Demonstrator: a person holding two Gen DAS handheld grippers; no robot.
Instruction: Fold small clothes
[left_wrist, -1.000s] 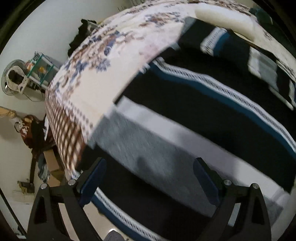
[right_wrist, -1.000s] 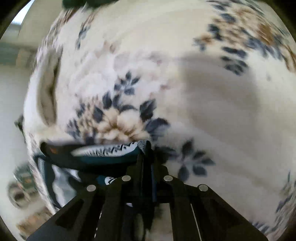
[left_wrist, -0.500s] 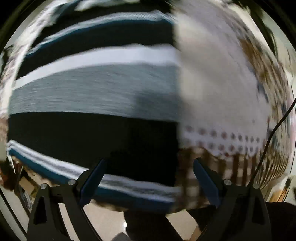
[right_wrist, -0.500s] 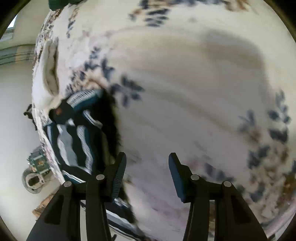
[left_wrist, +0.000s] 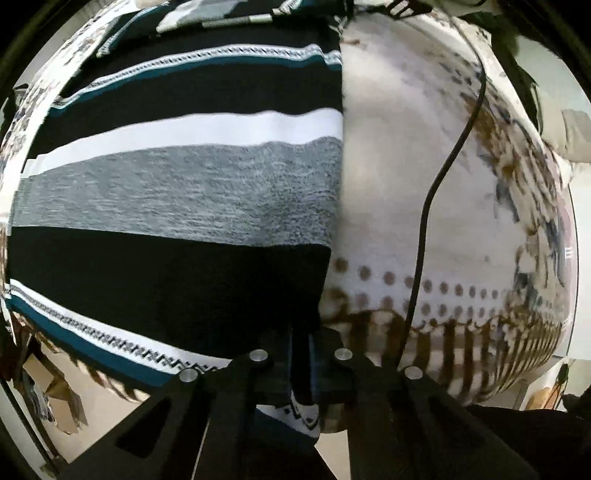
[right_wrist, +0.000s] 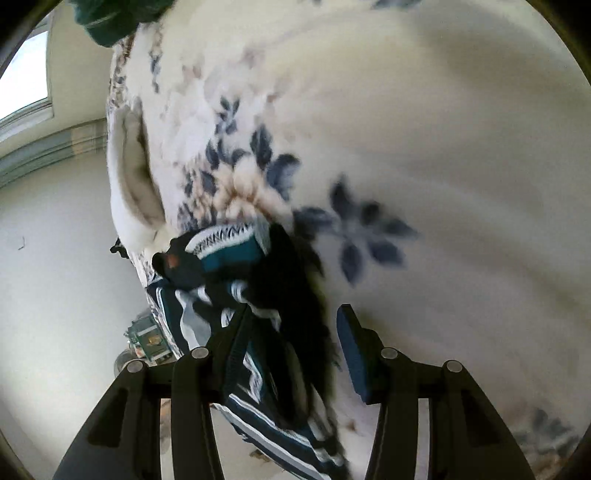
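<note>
Two tongs matter: your left gripper is pinched on the near corner of the black, grey and white striped knitted garment, lying along the floral bedspread's edge, while your right gripper stands wide beside bunched cloth.

left wrist: close over bed | right wrist: same bed (close)

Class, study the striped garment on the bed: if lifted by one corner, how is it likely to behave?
The striped garment will probably hang limp, since it drapes over the bedspread. It looks like light knit. The left gripper, pinching its corner, will likely drag the rest along.
</note>
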